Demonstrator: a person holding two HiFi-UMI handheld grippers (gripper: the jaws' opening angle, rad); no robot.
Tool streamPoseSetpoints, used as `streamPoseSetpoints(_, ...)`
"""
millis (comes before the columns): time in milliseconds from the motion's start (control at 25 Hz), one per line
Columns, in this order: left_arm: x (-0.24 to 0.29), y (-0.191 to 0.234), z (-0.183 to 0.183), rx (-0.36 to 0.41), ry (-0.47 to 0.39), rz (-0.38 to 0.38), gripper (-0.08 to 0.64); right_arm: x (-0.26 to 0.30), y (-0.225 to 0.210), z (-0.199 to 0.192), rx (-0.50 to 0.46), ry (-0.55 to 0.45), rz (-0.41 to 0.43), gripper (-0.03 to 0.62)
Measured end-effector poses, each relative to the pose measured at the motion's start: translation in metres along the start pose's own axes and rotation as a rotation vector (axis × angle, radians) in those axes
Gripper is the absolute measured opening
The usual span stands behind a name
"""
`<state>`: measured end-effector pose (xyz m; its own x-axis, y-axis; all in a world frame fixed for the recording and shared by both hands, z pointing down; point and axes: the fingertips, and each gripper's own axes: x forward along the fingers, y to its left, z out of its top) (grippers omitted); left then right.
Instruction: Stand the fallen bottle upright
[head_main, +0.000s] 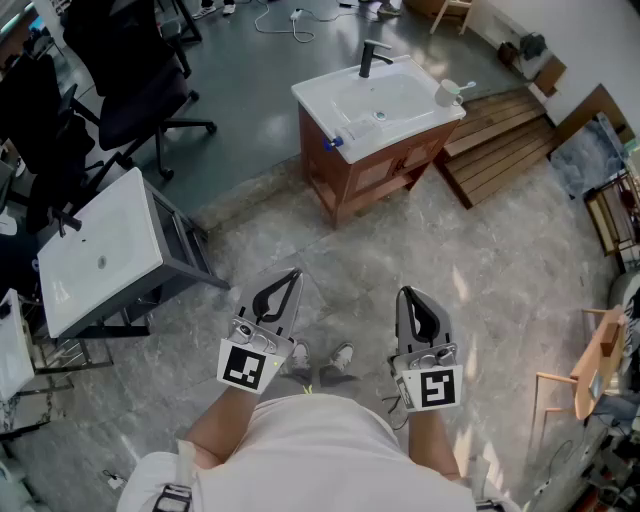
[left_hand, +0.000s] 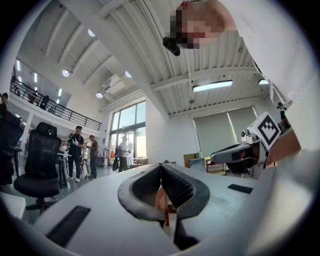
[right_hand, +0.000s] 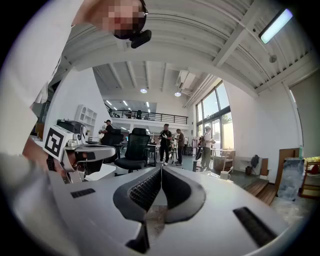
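Head view looks steeply down; gripper views level.

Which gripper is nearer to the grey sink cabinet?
Left. The left gripper is close to the cabinet, by its front corner; the right gripper is farther away, beyond the left one.

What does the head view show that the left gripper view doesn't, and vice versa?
Only the head view: black faucet, white cup, the person's shoes. Only the left gripper view: ceiling light, tall windows, people standing. Both: left gripper, fingers shut, and right gripper.
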<state>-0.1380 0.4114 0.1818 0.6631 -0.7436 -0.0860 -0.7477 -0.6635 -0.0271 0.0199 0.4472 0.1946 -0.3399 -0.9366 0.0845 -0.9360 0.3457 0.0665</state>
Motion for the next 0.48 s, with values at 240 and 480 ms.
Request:
streamPoseSetpoints(240,0.009,-0.026,0.005,0.005,0.003,0.005,0.018,-0.013,-0.018,0.005,0.002,-0.012,0.026,0.037)
streamPoseSetpoints(480,0.015,-0.038,0.0,0.01,0.009,0.058,0.018,-0.019,-0.037,-0.001,0.04,-0.039,0.073,0.037)
